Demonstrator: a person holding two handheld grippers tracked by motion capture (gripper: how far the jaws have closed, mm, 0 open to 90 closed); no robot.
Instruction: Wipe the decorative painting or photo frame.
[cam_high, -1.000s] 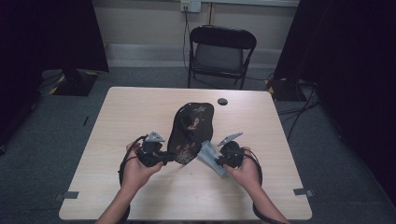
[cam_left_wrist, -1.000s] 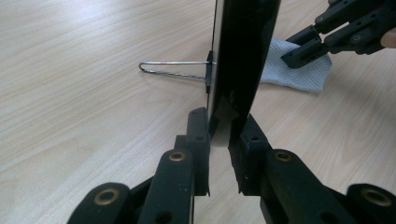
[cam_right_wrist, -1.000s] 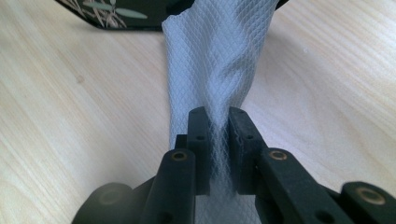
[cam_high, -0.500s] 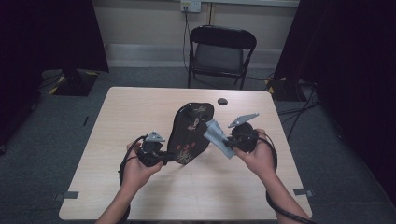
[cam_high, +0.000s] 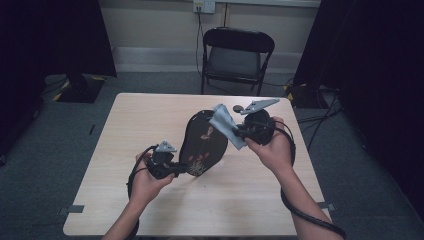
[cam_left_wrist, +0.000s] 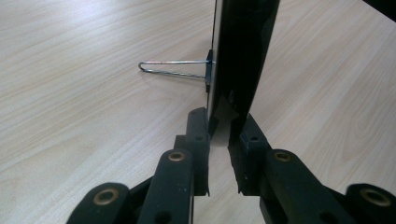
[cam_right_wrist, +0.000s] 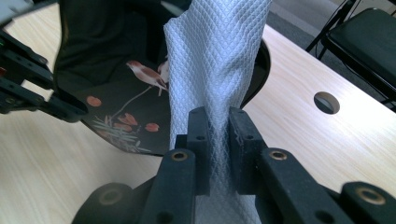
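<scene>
A black oval plate (cam_high: 202, 145) painted with a bird and red flowers stands on edge on the table. My left gripper (cam_high: 181, 169) is shut on its lower rim. In the left gripper view the plate (cam_left_wrist: 240, 56) is edge-on between the jaws of my left gripper (cam_left_wrist: 219, 135), and a wire loop (cam_left_wrist: 173, 67) sticks out from its back. My right gripper (cam_high: 239, 131) is shut on a white textured cloth (cam_high: 225, 125), raised at the plate's upper right. In the right gripper view the cloth (cam_right_wrist: 215, 60) hangs before the plate's painted face (cam_right_wrist: 126, 93), pinched by my right gripper (cam_right_wrist: 218, 126).
The wooden table (cam_high: 125, 130) has a round hole (cam_right_wrist: 326, 102) near its far edge. A black folding chair (cam_high: 235, 55) stands behind the table. Cables trail from both grippers, and dark curtains flank the room.
My right gripper has risen with the cloth from the plate's lower right side to its upper right edge. The left gripper and the plate have stayed put.
</scene>
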